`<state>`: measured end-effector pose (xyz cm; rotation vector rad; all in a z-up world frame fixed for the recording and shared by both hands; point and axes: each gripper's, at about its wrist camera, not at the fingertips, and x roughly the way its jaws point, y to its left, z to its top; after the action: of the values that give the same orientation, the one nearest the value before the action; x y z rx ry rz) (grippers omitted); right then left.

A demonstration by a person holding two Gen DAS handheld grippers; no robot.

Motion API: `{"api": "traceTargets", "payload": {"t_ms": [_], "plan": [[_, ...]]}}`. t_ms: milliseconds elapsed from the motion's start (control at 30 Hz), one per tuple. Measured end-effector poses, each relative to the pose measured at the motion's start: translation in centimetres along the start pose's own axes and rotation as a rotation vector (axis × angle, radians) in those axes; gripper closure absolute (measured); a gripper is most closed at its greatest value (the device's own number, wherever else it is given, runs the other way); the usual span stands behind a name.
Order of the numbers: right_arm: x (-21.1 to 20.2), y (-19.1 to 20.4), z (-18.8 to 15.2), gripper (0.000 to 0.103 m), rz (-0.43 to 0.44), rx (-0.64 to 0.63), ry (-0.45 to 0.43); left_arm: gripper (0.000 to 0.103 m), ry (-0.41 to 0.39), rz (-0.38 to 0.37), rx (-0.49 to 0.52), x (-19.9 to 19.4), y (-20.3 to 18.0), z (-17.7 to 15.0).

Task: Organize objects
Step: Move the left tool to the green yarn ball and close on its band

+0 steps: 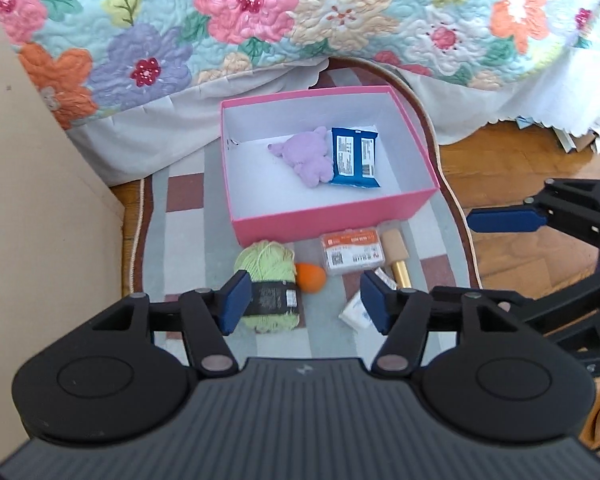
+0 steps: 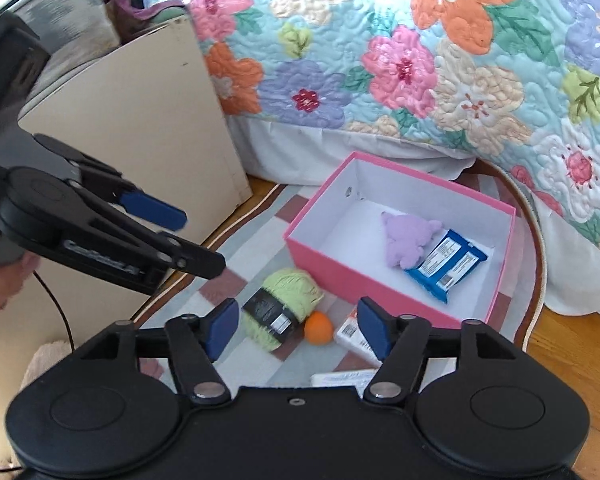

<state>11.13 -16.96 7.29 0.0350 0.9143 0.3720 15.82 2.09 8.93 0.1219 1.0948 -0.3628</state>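
Sorting is partway done: the pink box (image 1: 332, 212) sits on the rug (image 1: 180, 236) beside the bed (image 1: 260, 20) and already holds a purple plush toy (image 1: 306, 156) and a blue packet (image 1: 354, 156), lying side by side and touching. Just in front of the box wait the green yarn ball (image 1: 268, 280), small orange ball (image 1: 310, 277), orange-labelled packet (image 1: 350, 251) and gold-handled brush (image 1: 396, 256), grouped close so each is a short carry. Left tool (image 1: 302, 304) and right tool (image 2: 298, 328) both hover above them, jaws apart and empty, probably ready for the next pick.
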Motion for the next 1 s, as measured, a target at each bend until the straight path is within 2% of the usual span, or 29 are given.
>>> {"api": "traceTargets", "payload": {"t_ms": [133, 233, 367, 533, 667, 833, 967, 1000], "plan": [[-0.2, 1.7, -1.5, 0.025, 0.024, -0.026, 0.026, 0.041, 0.001, 0.008, 0.003, -1.1, 0.3, -1.8], [0.2, 2.8, -2.6, 0.018, 0.069, -0.056, 0.048, 0.04, 0.014, 0.003, -0.003, -1.0, 0.6, -3.1], [1.0, 3.8, -3.7, 0.017, 0.108, -0.066, 0.052, 0.037, 0.035, -0.014, -0.024, -0.3, 1.3, -4.5], [2.1, 4.6, -5.0, 0.017, 0.139, -0.037, 0.044, 0.032, 0.048, -0.073, -0.04, 1.2, 2.2, -6.0], [3.5, 5.3, -6.0, 0.017, 0.116, -0.048, -0.004, 0.029, 0.058, -0.07, -0.032, 2.8, 2.7, -6.9], [6.2, 5.4, -7.0, 0.015, 0.103, -0.027, -0.06, 0.019, 0.0, -0.065, -0.019, 4.9, 4.0, -7.7], [9.3, 5.0, -7.7, 0.015, 0.095, 0.024, -0.066, 0.019, -0.013, -0.114, -0.087, 7.6, 5.8, -7.8], [10.2, 4.7, -7.9, 0.015, 0.079, 0.05, -0.065, 0.016, -0.012, -0.116, -0.094, 8.4, 6.1, -7.9]]}}
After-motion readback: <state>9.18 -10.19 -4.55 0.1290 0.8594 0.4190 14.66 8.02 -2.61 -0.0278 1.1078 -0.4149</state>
